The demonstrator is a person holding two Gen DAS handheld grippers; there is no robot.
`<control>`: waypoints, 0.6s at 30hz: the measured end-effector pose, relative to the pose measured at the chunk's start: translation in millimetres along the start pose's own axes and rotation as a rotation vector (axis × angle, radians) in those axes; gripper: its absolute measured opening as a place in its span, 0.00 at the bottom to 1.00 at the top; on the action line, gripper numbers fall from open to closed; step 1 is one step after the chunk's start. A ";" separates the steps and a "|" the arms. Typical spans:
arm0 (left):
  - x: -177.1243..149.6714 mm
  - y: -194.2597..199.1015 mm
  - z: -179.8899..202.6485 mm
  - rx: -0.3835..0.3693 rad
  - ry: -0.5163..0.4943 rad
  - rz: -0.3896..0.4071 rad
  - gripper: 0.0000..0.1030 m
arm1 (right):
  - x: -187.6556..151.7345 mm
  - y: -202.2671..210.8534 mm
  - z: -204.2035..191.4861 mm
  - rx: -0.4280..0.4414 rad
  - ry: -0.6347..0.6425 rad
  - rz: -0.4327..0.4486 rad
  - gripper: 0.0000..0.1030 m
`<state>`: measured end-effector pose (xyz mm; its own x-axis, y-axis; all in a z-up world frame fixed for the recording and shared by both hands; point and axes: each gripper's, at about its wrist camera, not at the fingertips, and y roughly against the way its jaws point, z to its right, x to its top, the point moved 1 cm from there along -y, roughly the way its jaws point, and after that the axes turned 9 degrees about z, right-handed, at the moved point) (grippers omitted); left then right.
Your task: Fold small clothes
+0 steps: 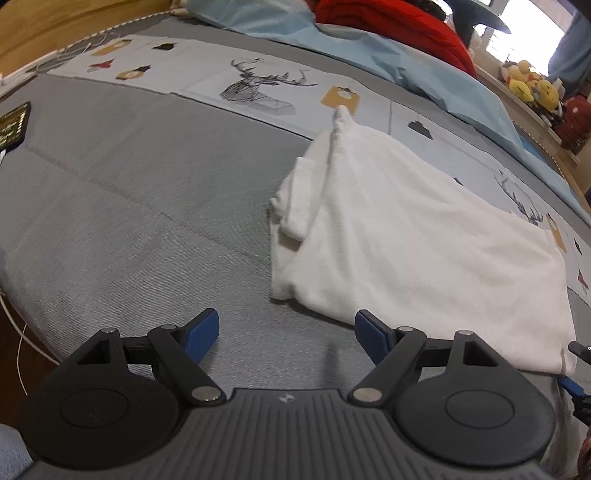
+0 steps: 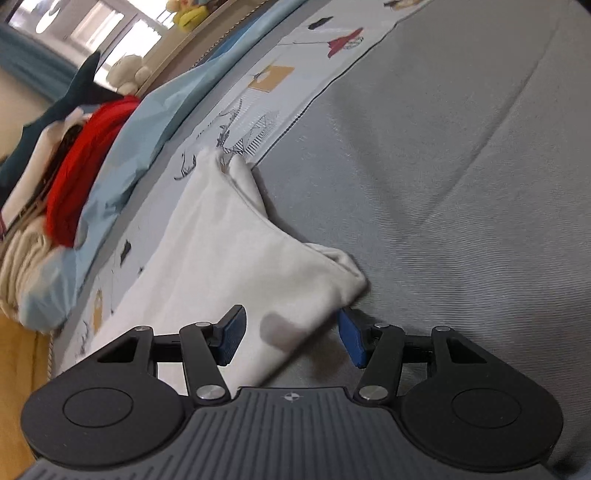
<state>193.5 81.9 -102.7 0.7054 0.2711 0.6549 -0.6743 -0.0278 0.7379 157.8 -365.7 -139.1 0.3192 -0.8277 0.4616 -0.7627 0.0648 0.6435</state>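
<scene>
Mid-fold: the white soft cotton garment (image 1: 424, 236) lies half-folded on the grey bed (image 1: 129, 184). Left tongs (image 1: 286, 334) apart, empty; right tongs (image 2: 291, 334) apart astride its six-o'clock edge, which they should pinch next.

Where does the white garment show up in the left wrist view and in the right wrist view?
Left wrist: white garment right of centre, on the grey bed, ahead and to the right of the open left gripper.
Right wrist: garment left of centre, its near edge between the open right gripper's jaws.
Shared landmark: red cloth beyond the garment.
</scene>
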 end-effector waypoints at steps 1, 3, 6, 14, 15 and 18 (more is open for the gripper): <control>0.8 -0.1 -3.7 0.005 0.011 -0.001 0.82 | -0.2 -3.1 -0.5 0.005 -0.015 0.004 0.63; 2.3 -0.1 -10.7 0.015 0.036 -0.001 0.82 | -0.2 -8.6 -2.2 0.025 -0.039 0.020 0.70; 5.3 0.3 -22.1 0.023 0.078 -0.005 0.82 | 0.3 -16.5 -5.3 0.053 -0.069 0.042 0.78; 8.7 1.7 -41.8 0.037 0.145 -0.015 0.82 | -2.5 -22.6 -6.8 -0.004 -0.068 0.104 0.19; 9.6 1.6 -43.4 0.042 0.147 -0.014 0.82 | -2.4 -21.3 -5.3 -0.003 -0.086 0.109 0.18; 22.3 -0.8 -48.3 0.076 0.134 -0.009 0.82 | -2.0 -18.9 -13.3 -0.010 -0.035 0.127 0.17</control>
<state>199.3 134.4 -96.6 0.6727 0.3980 0.6238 -0.6458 -0.0957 0.7575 179.0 -357.9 -144.0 0.2005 -0.8317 0.5178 -0.7900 0.1753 0.5875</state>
